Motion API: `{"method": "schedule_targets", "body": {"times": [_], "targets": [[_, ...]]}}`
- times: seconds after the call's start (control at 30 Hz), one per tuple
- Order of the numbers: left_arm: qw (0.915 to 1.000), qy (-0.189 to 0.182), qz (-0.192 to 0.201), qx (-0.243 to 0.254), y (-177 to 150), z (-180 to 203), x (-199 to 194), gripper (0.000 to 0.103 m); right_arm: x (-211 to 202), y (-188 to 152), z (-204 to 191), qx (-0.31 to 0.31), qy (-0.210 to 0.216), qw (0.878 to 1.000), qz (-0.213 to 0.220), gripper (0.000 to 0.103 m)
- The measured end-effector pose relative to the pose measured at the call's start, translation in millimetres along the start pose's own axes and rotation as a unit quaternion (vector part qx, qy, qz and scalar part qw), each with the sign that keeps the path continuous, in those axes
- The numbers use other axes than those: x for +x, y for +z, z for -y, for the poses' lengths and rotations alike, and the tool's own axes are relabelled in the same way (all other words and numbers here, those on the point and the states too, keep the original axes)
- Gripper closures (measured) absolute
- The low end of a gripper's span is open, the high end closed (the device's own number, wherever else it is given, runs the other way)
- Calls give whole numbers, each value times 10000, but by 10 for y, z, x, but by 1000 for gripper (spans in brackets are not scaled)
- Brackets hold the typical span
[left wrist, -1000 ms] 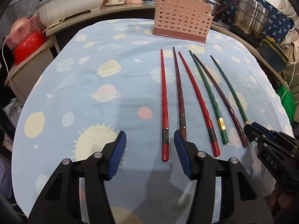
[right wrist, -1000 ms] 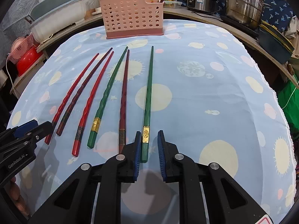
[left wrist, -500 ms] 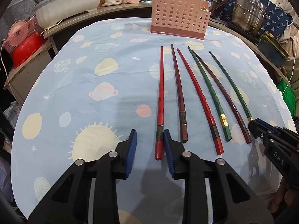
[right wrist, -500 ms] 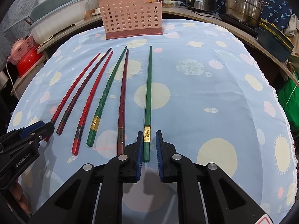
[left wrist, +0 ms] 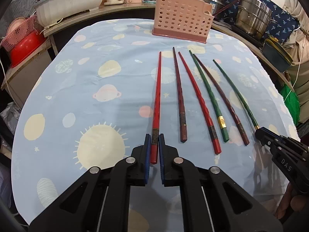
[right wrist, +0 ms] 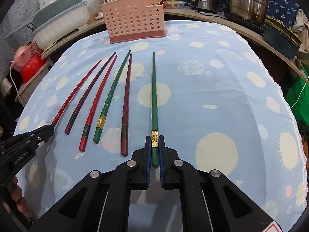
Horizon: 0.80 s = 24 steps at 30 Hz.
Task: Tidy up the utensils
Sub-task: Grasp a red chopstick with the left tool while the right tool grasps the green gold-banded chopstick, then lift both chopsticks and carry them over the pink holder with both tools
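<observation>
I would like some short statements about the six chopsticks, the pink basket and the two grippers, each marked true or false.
1. The left gripper is shut on the bright red chopstick at the left end of the row. True.
2. The right gripper holds a dark brown chopstick. False: it is shut on the green chopstick with a gold band.
3. The pink perforated plastic basket stands upright at the far edge of the blue planet-print tablecloth. True.
4. Two chopsticks already stand in the basket. False: all six lie on the cloth.
5. The second green chopstick lies between a red one and a dark brown one. True.
</observation>
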<state>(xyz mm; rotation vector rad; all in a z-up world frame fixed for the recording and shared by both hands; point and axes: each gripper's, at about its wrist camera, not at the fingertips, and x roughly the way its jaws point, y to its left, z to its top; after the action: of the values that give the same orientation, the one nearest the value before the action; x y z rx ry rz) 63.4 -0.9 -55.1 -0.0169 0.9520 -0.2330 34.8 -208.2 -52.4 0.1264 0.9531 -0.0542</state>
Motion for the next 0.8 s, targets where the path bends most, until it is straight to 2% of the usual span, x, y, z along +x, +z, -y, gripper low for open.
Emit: {"method": "schedule_targets", "body": {"times": [0.4, 0.8], "targets": [[9995, -136, 284, -84, 46, -57, -488, 96, -526, 11, 109, 112, 80, 9993, 349, 96], [9957, -131, 895, -212, 323, -176, -1102, 96, -1237, 352, 184, 147, 230, 9928, 1166, 96]]}}
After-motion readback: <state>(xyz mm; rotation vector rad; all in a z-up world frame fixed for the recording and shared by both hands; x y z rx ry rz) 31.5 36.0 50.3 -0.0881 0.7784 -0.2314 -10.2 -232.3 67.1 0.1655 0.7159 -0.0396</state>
